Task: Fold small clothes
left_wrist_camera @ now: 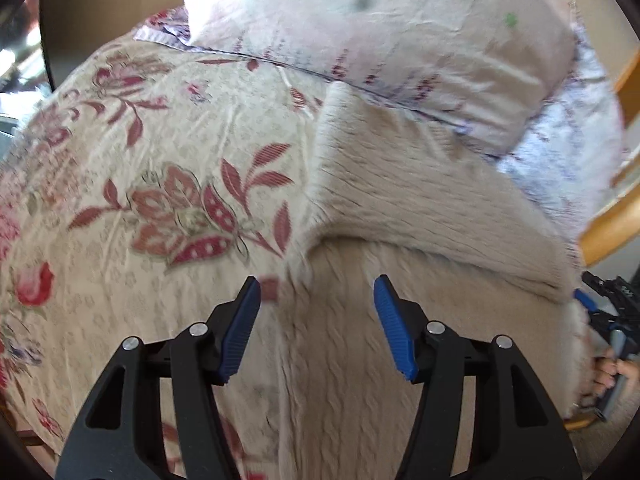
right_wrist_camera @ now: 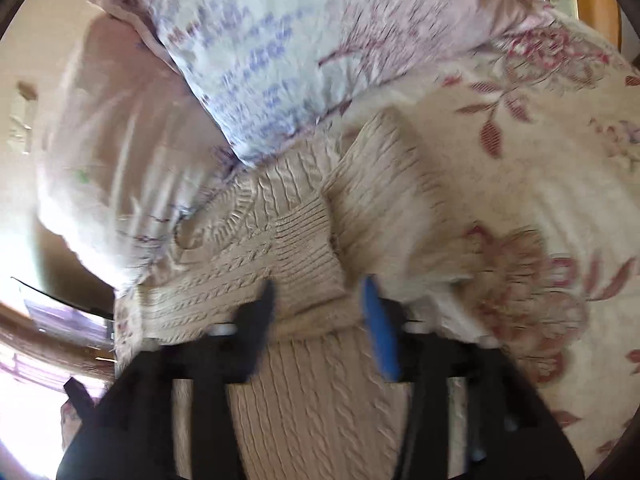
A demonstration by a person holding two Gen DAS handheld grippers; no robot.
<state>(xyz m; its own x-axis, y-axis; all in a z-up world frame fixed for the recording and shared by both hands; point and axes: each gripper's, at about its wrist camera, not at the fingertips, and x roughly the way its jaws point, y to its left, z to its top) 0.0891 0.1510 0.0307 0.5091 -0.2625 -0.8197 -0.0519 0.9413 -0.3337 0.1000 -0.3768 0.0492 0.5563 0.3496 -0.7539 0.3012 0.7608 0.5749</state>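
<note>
Floral bedspread (left_wrist_camera: 160, 128) carried a cream cable-knit sweater (left_wrist_camera: 400, 208), its length running away from both spread tools, left tool (left_wrist_camera: 317, 300) and right tool (right_wrist_camera: 320, 300).

Sweater (right_wrist_camera: 280, 240): cream cable-knit wool, matt. Bedspread (left_wrist_camera: 160, 128): woven floral cloth. Pillow (left_wrist_camera: 400, 28): smooth cotton.

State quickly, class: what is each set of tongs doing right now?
Left tongs: open, holding nothing, above the sweater.
Right tongs: open, holding nothing, over the sweater.
</note>
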